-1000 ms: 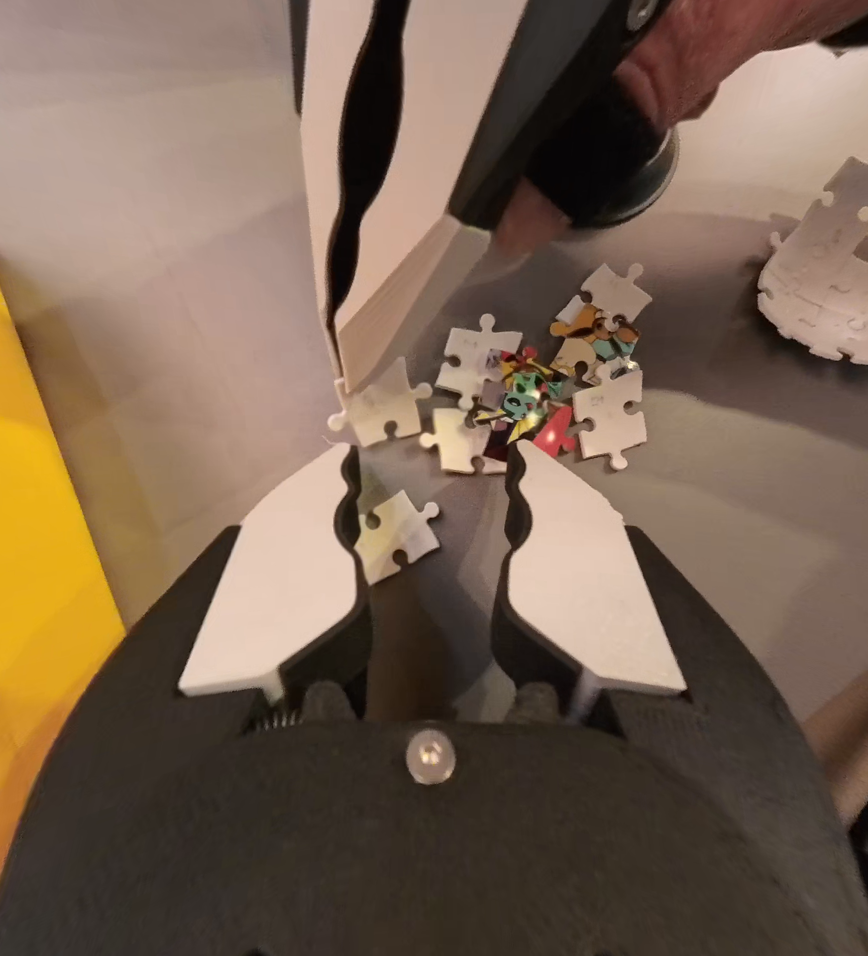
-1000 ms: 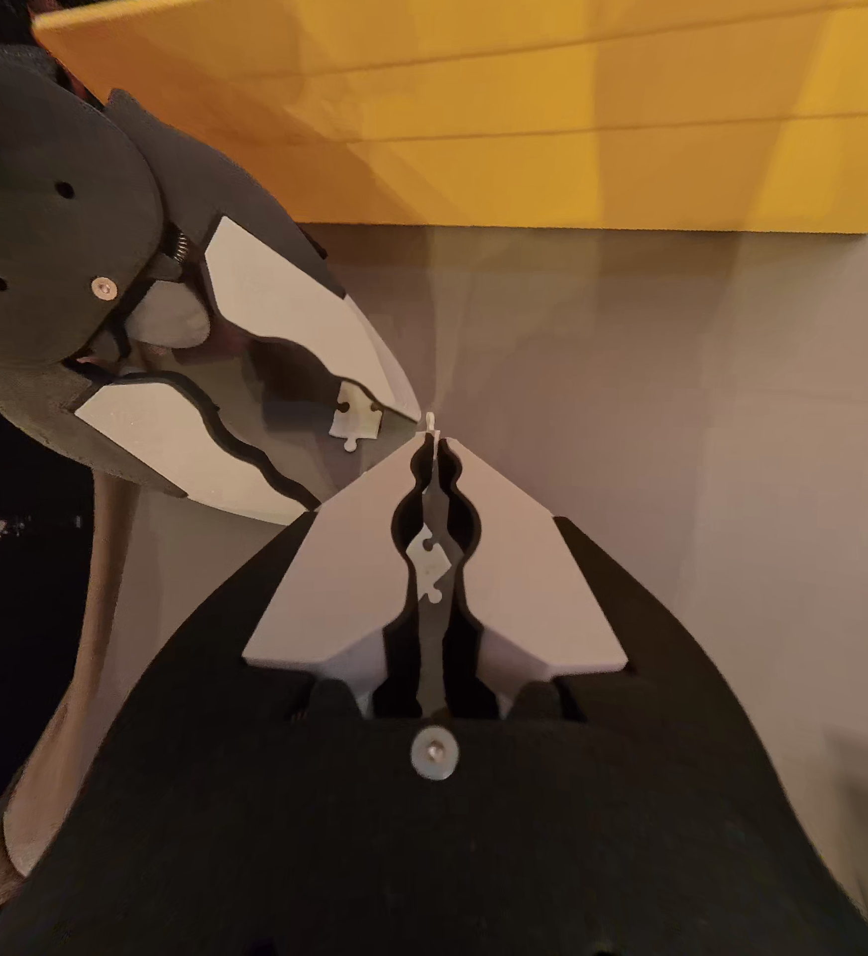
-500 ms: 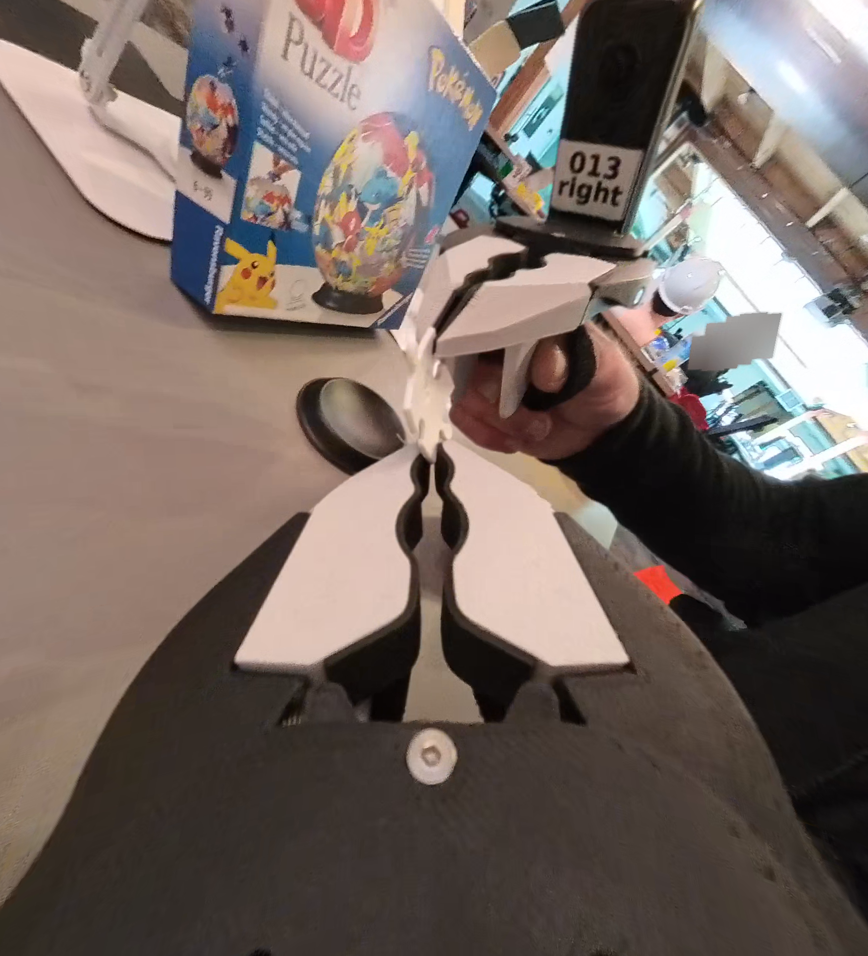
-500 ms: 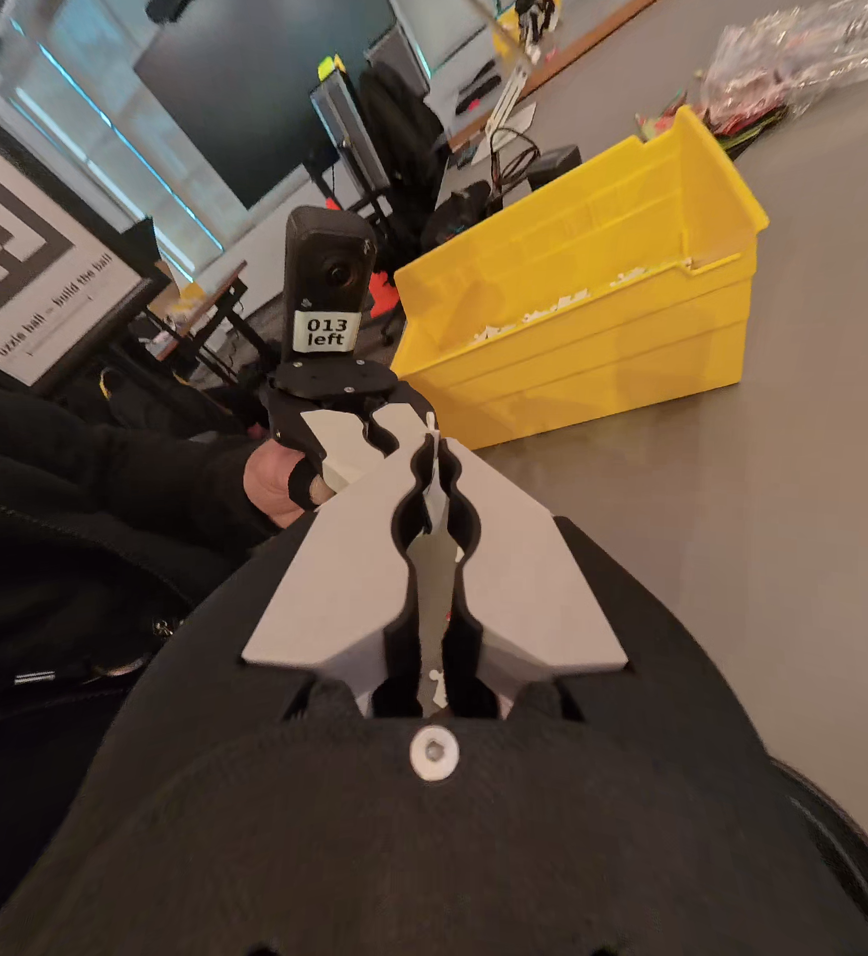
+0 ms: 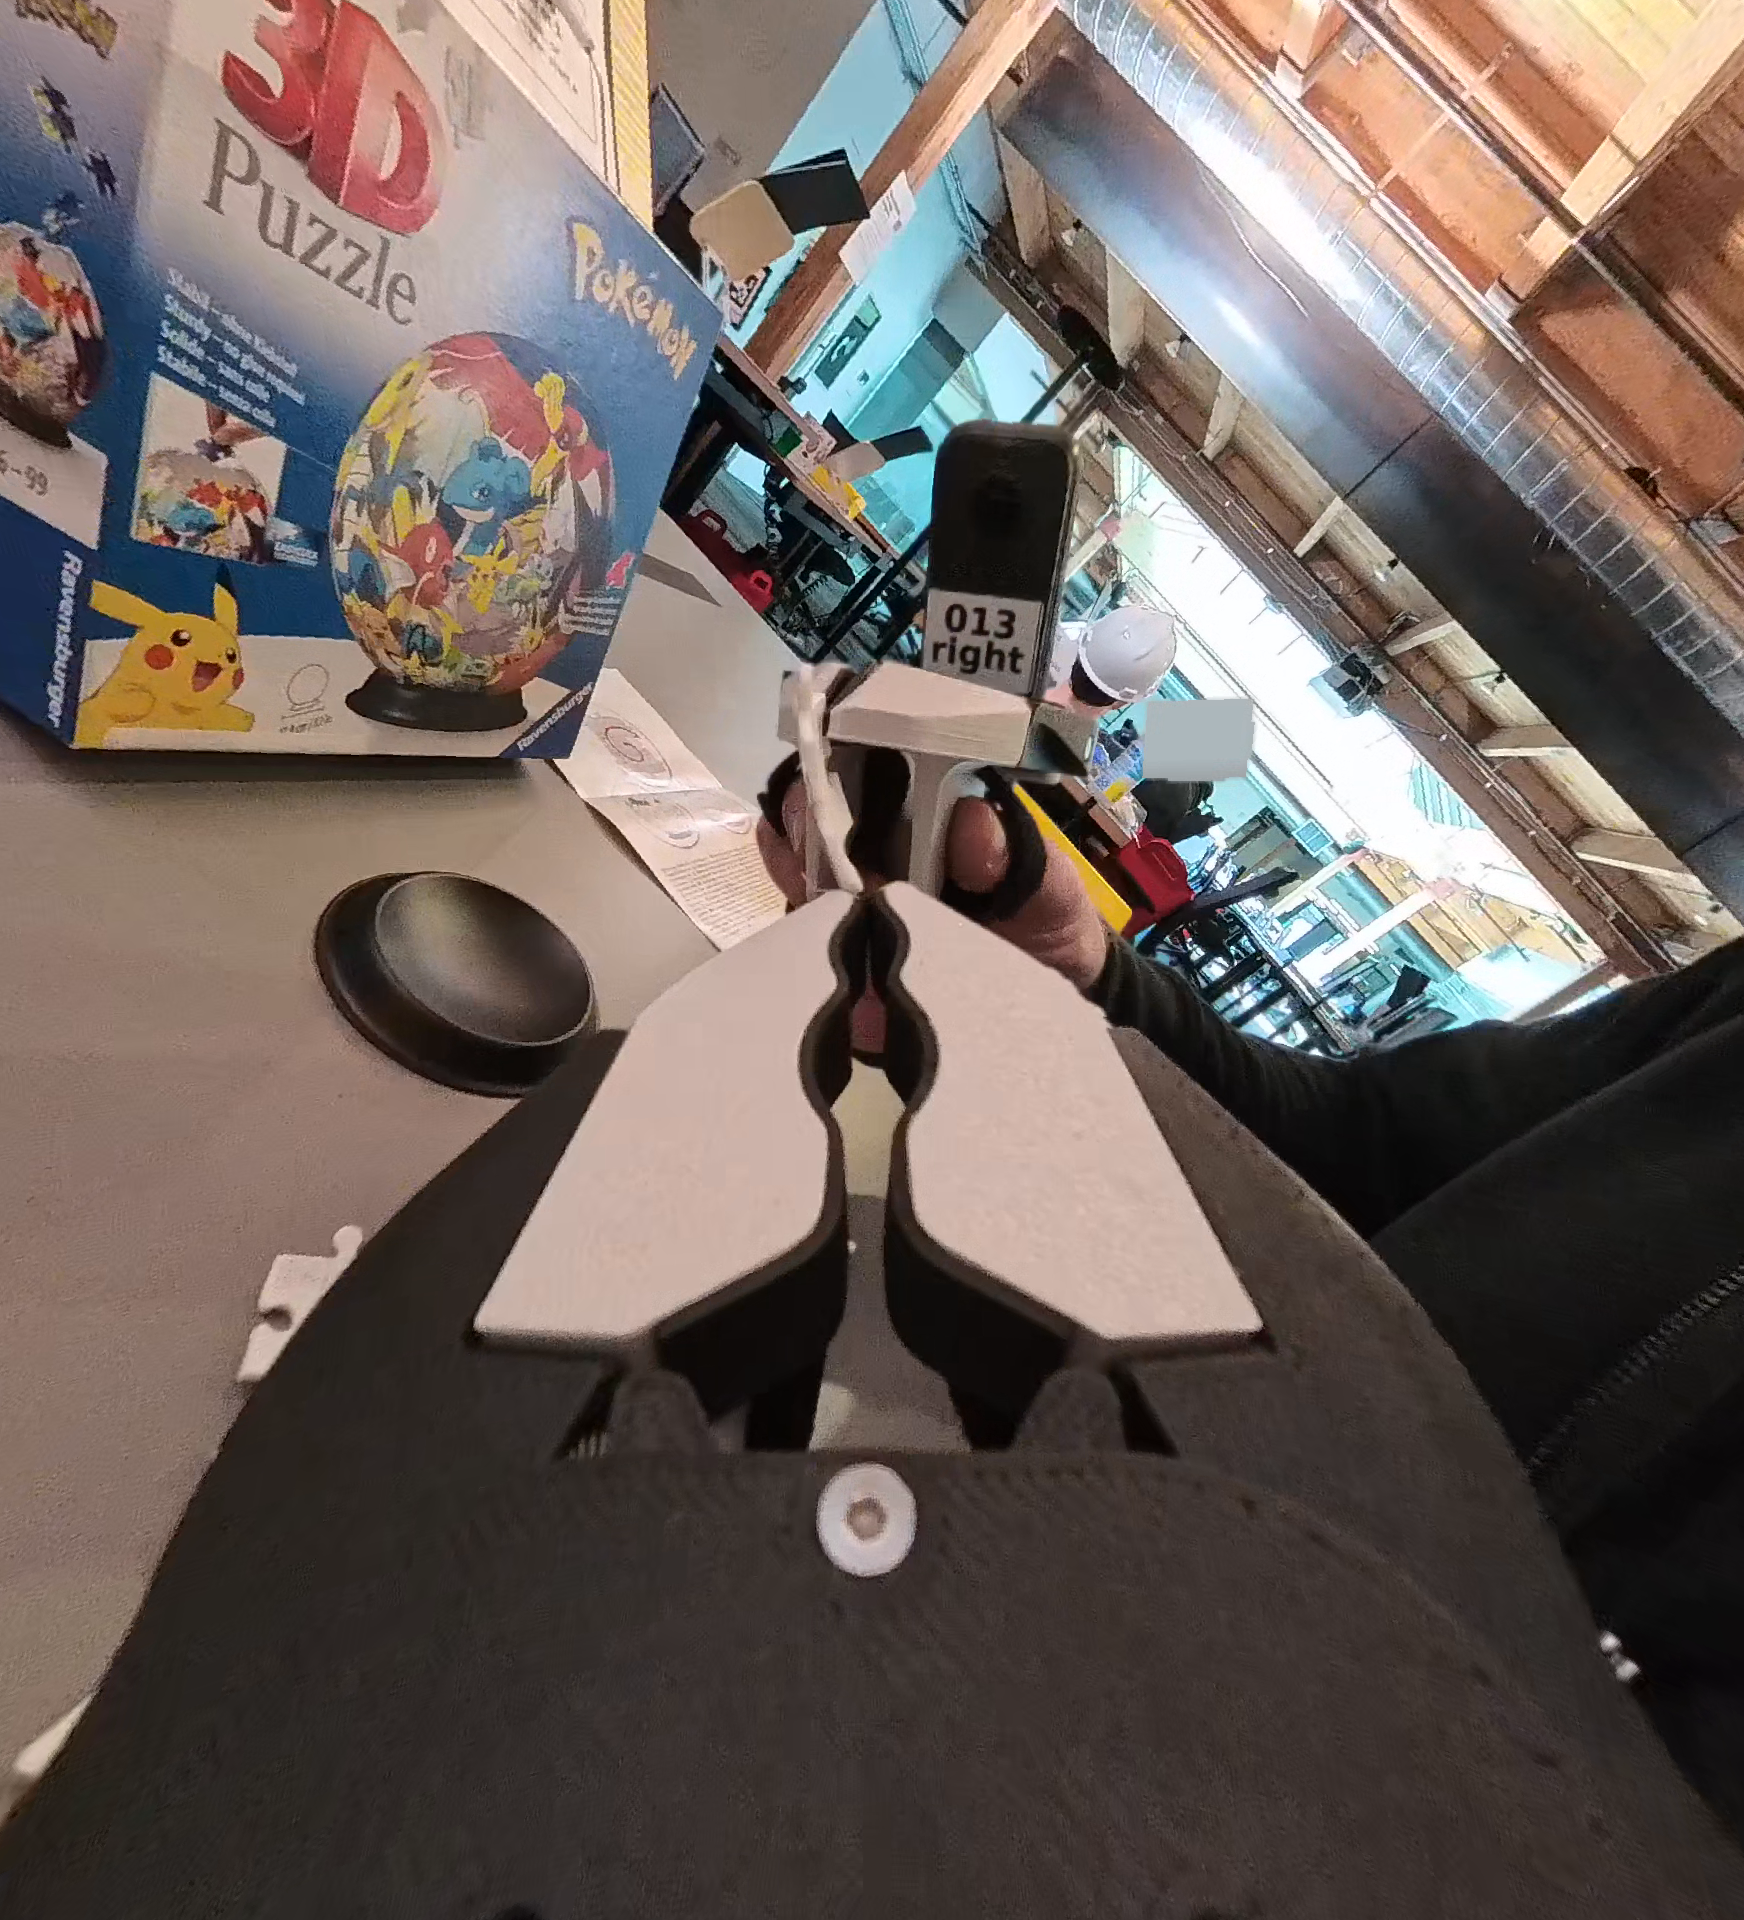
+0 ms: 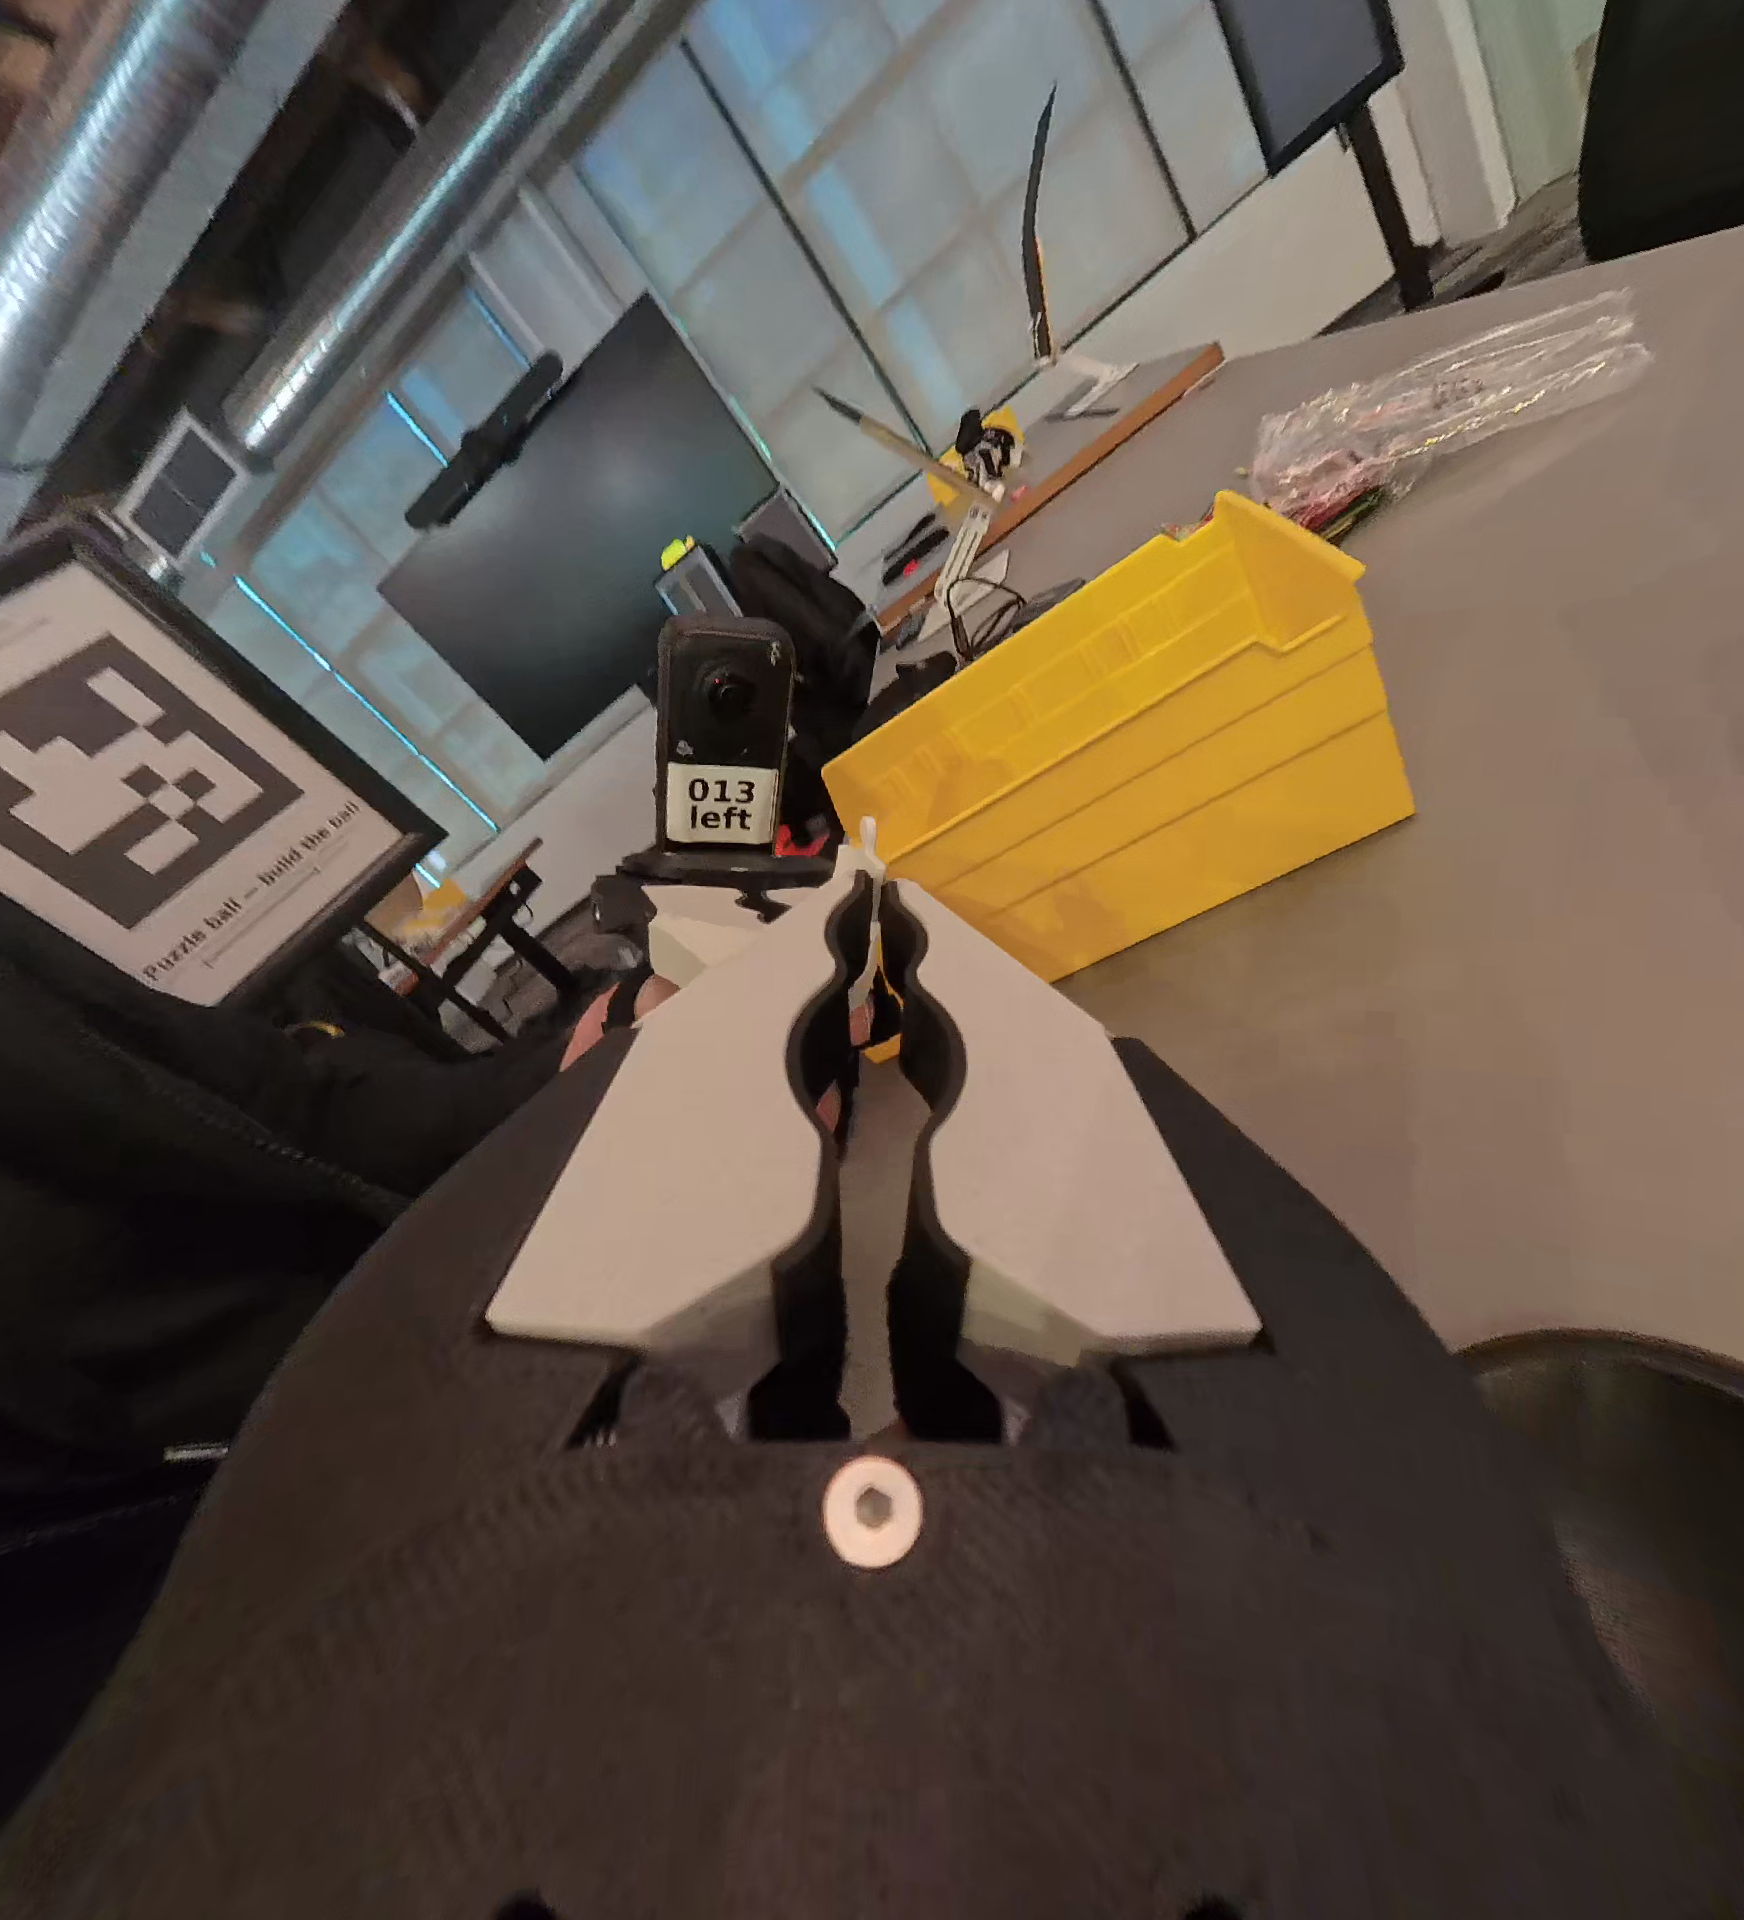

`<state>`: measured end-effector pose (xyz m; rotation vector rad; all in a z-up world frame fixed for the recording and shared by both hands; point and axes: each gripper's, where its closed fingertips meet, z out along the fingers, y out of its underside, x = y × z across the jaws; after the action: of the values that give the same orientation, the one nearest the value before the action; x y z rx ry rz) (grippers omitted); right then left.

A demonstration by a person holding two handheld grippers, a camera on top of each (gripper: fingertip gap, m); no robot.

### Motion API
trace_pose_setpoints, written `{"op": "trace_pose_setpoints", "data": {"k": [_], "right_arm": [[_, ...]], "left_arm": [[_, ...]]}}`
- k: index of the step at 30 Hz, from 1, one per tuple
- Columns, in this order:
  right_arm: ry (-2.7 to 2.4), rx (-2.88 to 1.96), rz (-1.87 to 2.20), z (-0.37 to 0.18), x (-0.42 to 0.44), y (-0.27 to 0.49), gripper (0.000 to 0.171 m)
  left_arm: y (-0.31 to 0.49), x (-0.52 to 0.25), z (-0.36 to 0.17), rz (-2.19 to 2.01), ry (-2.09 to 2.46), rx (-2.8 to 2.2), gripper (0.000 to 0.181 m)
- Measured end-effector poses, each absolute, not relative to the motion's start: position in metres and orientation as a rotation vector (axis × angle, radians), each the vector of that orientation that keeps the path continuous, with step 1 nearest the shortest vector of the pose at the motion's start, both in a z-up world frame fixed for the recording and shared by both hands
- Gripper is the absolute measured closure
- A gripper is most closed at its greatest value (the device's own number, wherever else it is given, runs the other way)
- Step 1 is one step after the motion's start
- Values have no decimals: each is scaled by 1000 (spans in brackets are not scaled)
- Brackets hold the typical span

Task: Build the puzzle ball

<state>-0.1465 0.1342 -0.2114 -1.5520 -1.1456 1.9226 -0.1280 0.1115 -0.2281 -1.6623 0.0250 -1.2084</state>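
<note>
My left gripper [image 5: 866,902] is shut, and its tips pinch the lower end of a white puzzle piece [image 5: 824,821] seen edge-on. My right gripper [image 5: 808,717], held in a hand, faces it from beyond and grips the upper end of the same white strip. I cannot tell whether the strip is one piece or two joined. In the right wrist view my right gripper [image 6: 873,883] is shut on the thin white puzzle piece [image 6: 868,844], with the left gripper's fingers [image 6: 702,935] just behind. Both grippers are raised above the grey table [image 5: 120,1039].
The puzzle box [image 5: 307,416] stands at the back left, with a black round stand [image 5: 452,977] and a paper leaflet [image 5: 681,821] near it. A loose white piece [image 5: 296,1299] lies on the table. A yellow bin [image 6: 1138,769], a plastic bag [image 6: 1439,416] and a framed sign [image 6: 120,790] show beyond. The tips of both grippers are at nearly the same place.
A second ago the left gripper was open over loose pieces on the table. It has shut, and both grippers have lifted and turned tip to tip with the white piece between them.
</note>
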Motion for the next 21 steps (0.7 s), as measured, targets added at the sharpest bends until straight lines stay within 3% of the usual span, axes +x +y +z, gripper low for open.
{"op": "trace_pose_setpoints", "data": {"k": [15,21], "right_arm": [[-953,-1512,1963,-200,-118,139,171],[-932,-1516,1967,-201,-115,132,171]], "left_arm": [[123,-109,-221,-1218,-4,-1638,166],[125,-103,-214,-1213,19,-1625,178]]}}
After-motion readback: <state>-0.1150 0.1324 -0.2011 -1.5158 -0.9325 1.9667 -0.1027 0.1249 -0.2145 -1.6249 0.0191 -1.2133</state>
